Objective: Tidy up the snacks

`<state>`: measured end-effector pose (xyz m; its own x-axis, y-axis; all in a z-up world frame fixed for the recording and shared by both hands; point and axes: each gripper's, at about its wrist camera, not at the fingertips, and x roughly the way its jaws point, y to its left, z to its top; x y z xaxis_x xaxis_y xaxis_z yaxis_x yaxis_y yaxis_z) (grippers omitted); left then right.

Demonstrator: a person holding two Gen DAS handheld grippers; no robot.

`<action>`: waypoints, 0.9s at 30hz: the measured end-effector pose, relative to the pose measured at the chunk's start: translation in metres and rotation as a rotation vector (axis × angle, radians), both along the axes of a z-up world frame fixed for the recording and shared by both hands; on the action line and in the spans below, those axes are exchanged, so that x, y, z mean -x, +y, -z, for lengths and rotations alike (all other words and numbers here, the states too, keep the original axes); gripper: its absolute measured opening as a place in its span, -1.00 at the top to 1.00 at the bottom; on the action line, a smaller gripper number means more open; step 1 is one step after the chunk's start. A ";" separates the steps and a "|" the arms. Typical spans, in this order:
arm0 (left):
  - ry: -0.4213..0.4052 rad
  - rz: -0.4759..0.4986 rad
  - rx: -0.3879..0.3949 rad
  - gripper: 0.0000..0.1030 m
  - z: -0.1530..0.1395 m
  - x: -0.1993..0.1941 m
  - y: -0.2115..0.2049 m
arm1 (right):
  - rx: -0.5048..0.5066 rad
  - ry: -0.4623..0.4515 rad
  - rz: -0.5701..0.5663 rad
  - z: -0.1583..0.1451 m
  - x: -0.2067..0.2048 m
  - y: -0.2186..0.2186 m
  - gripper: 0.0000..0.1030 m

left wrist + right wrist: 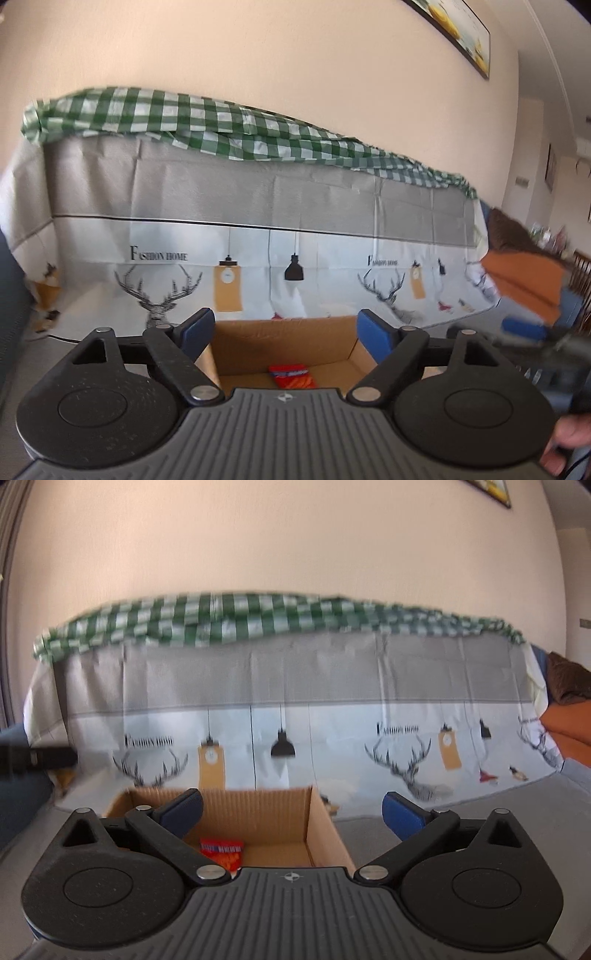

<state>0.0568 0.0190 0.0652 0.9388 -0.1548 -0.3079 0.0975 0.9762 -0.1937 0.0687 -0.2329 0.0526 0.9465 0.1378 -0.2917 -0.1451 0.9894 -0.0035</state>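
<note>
The cardboard box (284,343) sits just past the left gripper (284,332), right between its wide-open, empty fingers. The red snack bag (293,376) lies flat inside. The right gripper (291,812), also open and empty, points more to the box's right.

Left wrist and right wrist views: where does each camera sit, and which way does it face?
Left wrist: rides behind the open left claw, facing the cardboard box and covered sofa; the right claw's blur and a hand show at right.
Right wrist: behind the open right claw, box lower left; no hand visible.
Shared: the box, the red snack packet inside, the green checked cloth.
</note>
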 end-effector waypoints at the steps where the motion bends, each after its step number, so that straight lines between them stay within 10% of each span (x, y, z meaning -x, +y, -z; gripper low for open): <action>1: 0.007 0.006 -0.007 -0.70 0.001 0.006 -0.001 | -0.006 -0.009 -0.001 -0.002 0.005 -0.002 -0.99; 15: 0.156 -0.024 -0.004 -0.99 0.040 0.104 -0.025 | -0.017 0.016 -0.040 0.013 0.108 -0.040 -0.99; 27: 0.346 -0.120 0.031 -0.99 0.056 0.079 -0.025 | -0.026 0.185 0.006 0.037 0.089 -0.019 -0.99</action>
<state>-0.0224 -0.0062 0.0087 0.7921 -0.0644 -0.6069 -0.0935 0.9699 -0.2249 -0.0201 -0.2518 0.0161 0.8779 0.1418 -0.4574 -0.1346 0.9897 0.0484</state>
